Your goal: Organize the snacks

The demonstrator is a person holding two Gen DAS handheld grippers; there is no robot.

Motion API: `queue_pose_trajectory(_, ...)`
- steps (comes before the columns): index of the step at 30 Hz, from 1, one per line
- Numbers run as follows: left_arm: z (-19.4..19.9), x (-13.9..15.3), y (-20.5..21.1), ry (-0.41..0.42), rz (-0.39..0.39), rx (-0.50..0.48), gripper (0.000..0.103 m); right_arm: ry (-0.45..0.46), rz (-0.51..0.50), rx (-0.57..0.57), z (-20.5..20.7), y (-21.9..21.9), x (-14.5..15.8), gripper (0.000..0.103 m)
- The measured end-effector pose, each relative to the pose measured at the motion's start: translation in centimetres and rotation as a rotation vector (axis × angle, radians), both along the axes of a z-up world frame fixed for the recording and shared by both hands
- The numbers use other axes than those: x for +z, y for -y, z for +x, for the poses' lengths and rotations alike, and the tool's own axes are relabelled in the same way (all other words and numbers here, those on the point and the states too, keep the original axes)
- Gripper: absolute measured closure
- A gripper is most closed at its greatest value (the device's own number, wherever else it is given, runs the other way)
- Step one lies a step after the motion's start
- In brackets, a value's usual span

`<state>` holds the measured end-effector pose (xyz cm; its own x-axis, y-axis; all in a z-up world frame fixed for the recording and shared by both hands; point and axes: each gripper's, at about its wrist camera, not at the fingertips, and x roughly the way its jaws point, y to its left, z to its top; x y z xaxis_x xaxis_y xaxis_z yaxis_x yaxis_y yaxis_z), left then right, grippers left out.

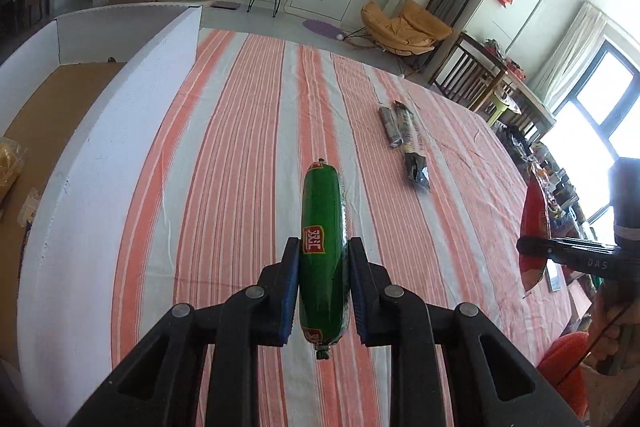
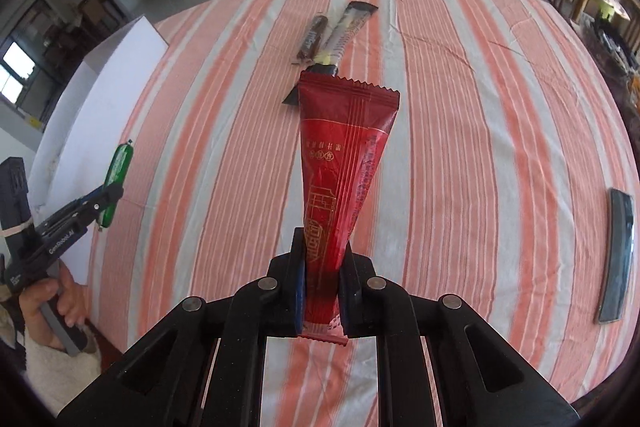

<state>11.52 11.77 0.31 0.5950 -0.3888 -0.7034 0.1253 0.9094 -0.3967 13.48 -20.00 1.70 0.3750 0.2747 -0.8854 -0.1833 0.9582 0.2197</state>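
Grips: left gripper (image 1: 324, 287) clamps sausage (image 1: 323, 227) | right gripper (image 2: 323, 287) pinches red packet (image 2: 344, 163) | carry level to box (image 1: 120, 99), release gently

My left tongs (image 1: 324, 283) clamp a green sausage stick (image 1: 322, 247) with a red label, lifted clear of the striped bench (image 1: 224, 147); my right tongs (image 2: 322, 291) pinch a red sachet (image 2: 340, 167) by its lower end, its crimped top fanned; a brown bar (image 2: 311, 37) and a dark sachet (image 2: 346, 27) lie touching farther along the bench.

Two wrapped bars (image 2: 334, 31) side by side on tablecloth (image 2: 460, 131); box (image 1: 120, 75) left.
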Motion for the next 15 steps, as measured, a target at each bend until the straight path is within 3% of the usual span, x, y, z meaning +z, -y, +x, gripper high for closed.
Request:
queue_pose_trajectory(4,-2.7,6.8,-4.7,0.102,-0.083,0.065,0.080,0.059,0.093,0.141,0.2,-7.4,4.6,0.090)
queue_pose_trajectory(8,-5.5,11.4,-11.2,0.174,-0.026,0.202,0.080,0.115,0.219,0.342,-0.5,-18.0,9.1,0.090)
queue_pose_trajectory(11,-6.4,11.7,-16.4,0.156,0.055,0.339,0.080,0.106,0.293,0.457,-0.6,-25.8,10.1,0.090)
queue_pose_trajectory(15,-6.7,8.6,-22.6,0.083,0.124,0.496,0.080,0.054,0.370,0.529,-0.4,-33.7,8.0,0.088)
